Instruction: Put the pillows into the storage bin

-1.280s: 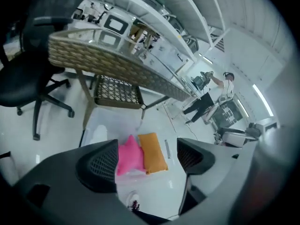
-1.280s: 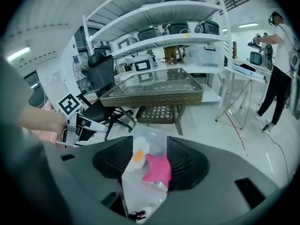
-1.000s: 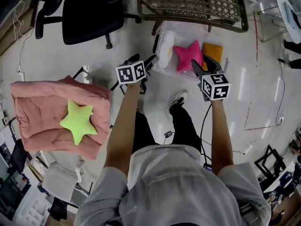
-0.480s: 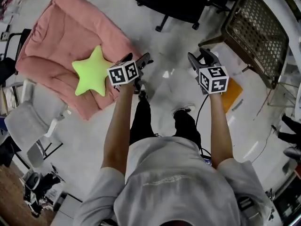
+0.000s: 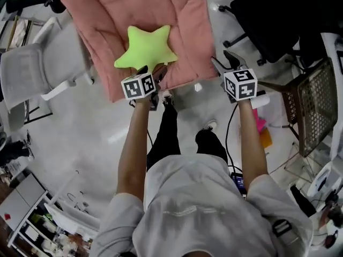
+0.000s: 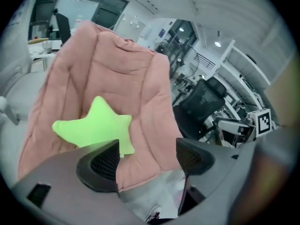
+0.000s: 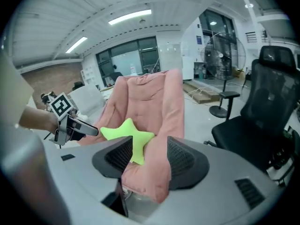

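I've swung round; the green star pillow (image 5: 146, 48) on the pink cushion (image 5: 177, 15) now lies just ahead. My left gripper (image 5: 153, 73) and right gripper (image 5: 222, 62) gape empty, ready to fetch it.

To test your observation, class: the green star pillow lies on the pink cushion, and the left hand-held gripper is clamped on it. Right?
No. The left hand-held gripper is open and holds nothing, as the left gripper view shows; the green star pillow does lie on the pink cushion.
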`<act>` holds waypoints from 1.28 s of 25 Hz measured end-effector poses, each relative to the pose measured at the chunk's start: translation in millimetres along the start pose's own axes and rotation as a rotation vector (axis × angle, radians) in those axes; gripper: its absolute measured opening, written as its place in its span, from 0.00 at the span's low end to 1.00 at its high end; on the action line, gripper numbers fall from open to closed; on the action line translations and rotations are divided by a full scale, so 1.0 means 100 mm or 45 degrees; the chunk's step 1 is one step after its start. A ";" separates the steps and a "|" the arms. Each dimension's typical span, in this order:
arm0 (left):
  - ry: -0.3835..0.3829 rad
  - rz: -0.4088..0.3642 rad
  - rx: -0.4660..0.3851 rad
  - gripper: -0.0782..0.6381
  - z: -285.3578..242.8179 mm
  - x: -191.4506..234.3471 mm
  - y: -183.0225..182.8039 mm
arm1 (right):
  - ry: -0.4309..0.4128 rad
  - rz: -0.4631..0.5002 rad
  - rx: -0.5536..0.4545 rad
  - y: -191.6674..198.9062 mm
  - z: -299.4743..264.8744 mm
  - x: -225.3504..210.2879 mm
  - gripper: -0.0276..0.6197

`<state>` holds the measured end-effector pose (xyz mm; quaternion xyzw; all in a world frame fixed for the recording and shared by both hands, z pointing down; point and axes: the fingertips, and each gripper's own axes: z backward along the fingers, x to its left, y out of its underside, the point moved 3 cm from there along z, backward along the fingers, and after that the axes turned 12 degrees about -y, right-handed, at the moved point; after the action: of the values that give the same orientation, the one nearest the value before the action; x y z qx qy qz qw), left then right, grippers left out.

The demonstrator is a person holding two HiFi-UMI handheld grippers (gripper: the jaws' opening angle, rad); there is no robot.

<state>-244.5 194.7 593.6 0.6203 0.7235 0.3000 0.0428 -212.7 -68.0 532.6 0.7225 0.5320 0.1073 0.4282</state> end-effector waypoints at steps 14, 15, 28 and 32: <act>-0.271 0.571 0.027 0.66 -0.39 1.70 -0.01 | -0.398 0.199 0.290 -0.71 -2.49 0.54 0.49; -0.266 0.589 0.056 0.66 -0.47 1.72 0.01 | -0.416 0.185 0.308 -0.72 -2.66 0.55 0.49; -0.292 0.663 0.173 0.66 -1.02 1.94 0.15 | -0.642 0.093 0.568 -0.35 -4.28 0.77 0.58; -0.320 0.656 0.194 0.62 -1.11 2.04 0.17 | -0.678 0.050 0.632 -0.12 -4.50 0.87 0.58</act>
<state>-323.7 341.3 756.0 0.8172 0.5516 0.1669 0.0078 -459.5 234.9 771.7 0.8172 0.3977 -0.2089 0.3611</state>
